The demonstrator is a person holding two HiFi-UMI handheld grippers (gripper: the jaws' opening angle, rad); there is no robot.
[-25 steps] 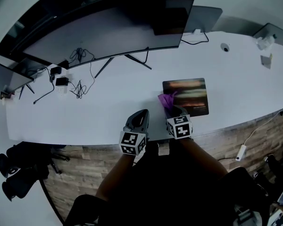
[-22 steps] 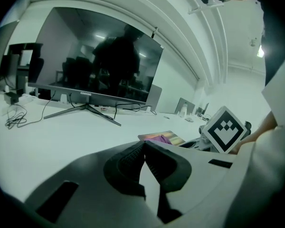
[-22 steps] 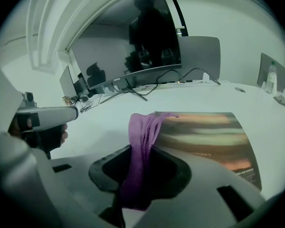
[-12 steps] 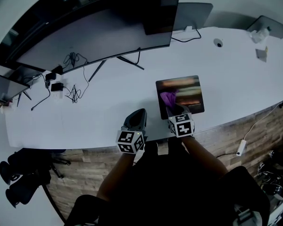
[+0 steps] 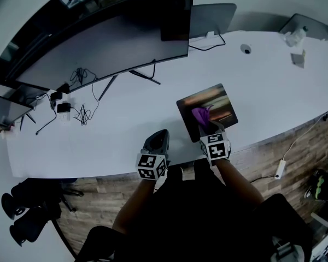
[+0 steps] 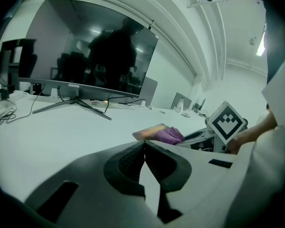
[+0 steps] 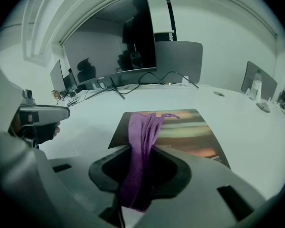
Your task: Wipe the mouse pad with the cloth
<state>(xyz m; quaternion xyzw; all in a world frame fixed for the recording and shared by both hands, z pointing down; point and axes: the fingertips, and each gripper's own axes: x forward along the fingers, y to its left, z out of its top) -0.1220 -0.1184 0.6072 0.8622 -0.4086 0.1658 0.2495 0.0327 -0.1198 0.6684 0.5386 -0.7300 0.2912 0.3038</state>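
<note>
- While the right gripper (image 7: 143, 151) is clamped on the purple cloth (image 7: 138, 132), the free end of the cloth lies forward on the mouse pad (image 7: 194, 134), towards the left part of the pad as this gripper's view shows it.
- The cloth passes between the two jaws as a folded strip, and some of it also hangs out behind them.
- The mouse pad lies flat on the white desk (image 5: 262, 75), close to the front edge where the person stands, and it is turned a little against that edge. Its surface is dark, with blurred orange and light bands.
- In the head view the cloth covers a small part of the pad at its near side, just ahead of the right gripper's tips.
- The left gripper (image 6: 143, 148) holds nothing, and its jaws are pressed together, tip on tip. It is low at the front edge of the desk, to the left of the pad and apart from it.
- Behind, a wide curved monitor (image 5: 109, 42) stands on thin legs with its screen dark, and a bundle of cables (image 5: 79, 113) lies on the desk at the left.
</note>
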